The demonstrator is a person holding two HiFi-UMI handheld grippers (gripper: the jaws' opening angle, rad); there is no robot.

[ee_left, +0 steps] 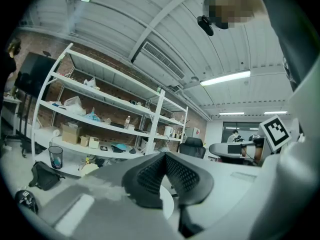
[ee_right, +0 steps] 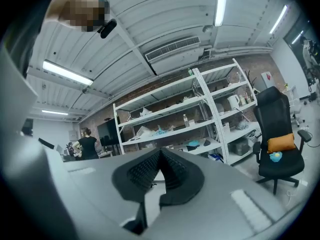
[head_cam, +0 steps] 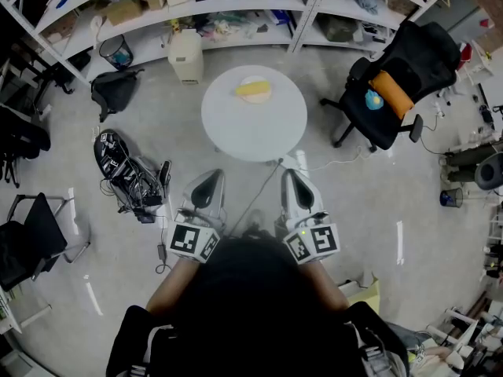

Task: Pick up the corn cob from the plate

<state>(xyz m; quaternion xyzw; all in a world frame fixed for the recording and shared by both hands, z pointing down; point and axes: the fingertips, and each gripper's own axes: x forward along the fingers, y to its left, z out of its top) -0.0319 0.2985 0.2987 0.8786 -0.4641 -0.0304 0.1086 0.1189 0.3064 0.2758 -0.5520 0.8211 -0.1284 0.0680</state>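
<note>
1. Holding both grippers level and side by side above the floor, the person has the left gripper (head_cam: 209, 181) at 11 o'clock of the head and the right gripper (head_cam: 295, 181) at 1 o'clock.
2. Left fingers (ee_left: 150, 176): together, tips meeting, nothing between them.
3. Right fingers (ee_right: 145, 173): likewise together and empty.
4. Round white surface (head_cam: 251, 136) stands at 12 o'clock from the grippers, apart from both.
5. Corn cob (head_cam: 253, 89), yellow, lies across the plate (head_cam: 256, 100). The plate sits at the surface's 12 o'clock side, near the far edge. Neither gripper touches it.
6. Surroundings, taken from the surface:
   - black office chair (head_cam: 409, 61) with an orange cushion (head_cam: 391, 93) at 2 o'clock
   - white shelving (head_cam: 236, 8) at 12 o'clock
   - black bag (head_cam: 116, 91) on the floor at 9 o'clock
</note>
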